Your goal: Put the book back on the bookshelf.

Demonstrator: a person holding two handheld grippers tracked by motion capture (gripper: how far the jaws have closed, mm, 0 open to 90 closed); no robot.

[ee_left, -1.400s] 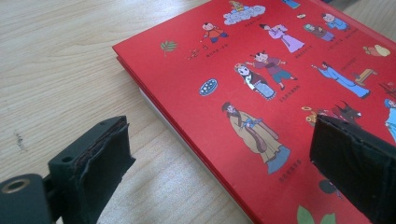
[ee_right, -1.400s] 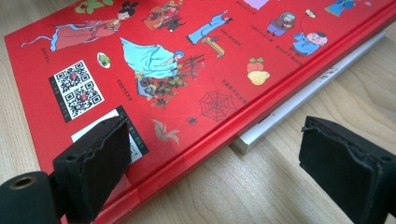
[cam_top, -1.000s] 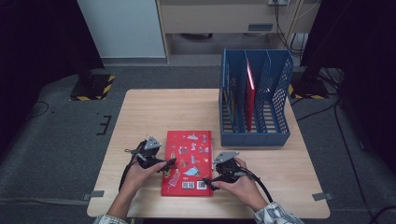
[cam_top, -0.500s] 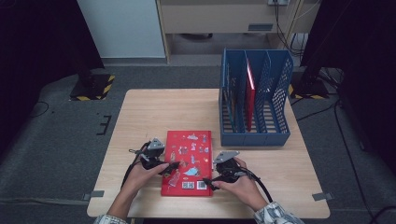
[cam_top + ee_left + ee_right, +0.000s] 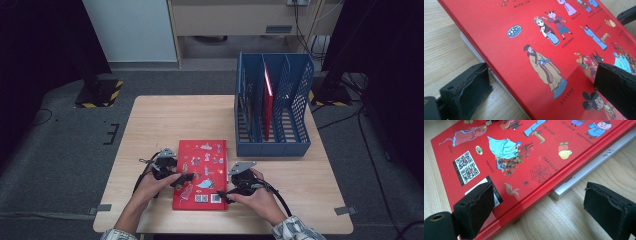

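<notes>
Two hand-held grippers on the red book (image 5: 201, 172), flat on the counter (image 5: 165, 120). My left hand-held gripper (image 5: 186, 177) just opened, jaws straddling the left long edge; right hand-held gripper (image 5: 223, 194) open at the near right corner. Long axis runs away from me.

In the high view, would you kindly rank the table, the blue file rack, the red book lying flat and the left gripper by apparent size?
1. Table
2. Blue file rack
3. Red book, lying flat
4. Left gripper

one red book (image 5: 202, 172), one blue rack (image 5: 272, 107), perhaps two grippers
</notes>
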